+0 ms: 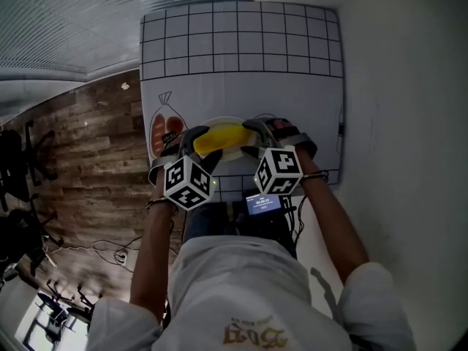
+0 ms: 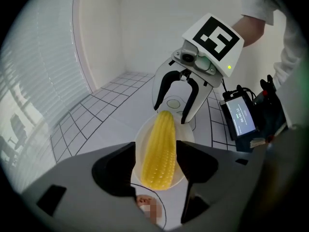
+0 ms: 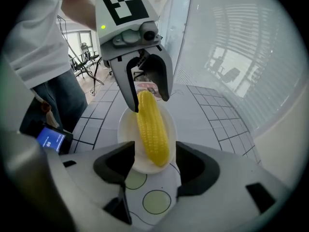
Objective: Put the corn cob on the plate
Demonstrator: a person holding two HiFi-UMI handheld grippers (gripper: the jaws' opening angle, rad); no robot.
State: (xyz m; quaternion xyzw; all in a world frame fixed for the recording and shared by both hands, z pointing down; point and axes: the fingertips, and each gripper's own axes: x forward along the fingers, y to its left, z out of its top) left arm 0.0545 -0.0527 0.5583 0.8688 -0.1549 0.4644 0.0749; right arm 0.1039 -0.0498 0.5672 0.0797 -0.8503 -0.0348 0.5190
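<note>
corn cob on plate; left gripper & right gripper jaws both released.

Room far, crowding near

The left gripper and right gripper stand with jaws apart around the two ends of the corn cob on the plate, closing both sides. The far table lies bare. A lit device blocks the near edge and a wall the right.
</note>
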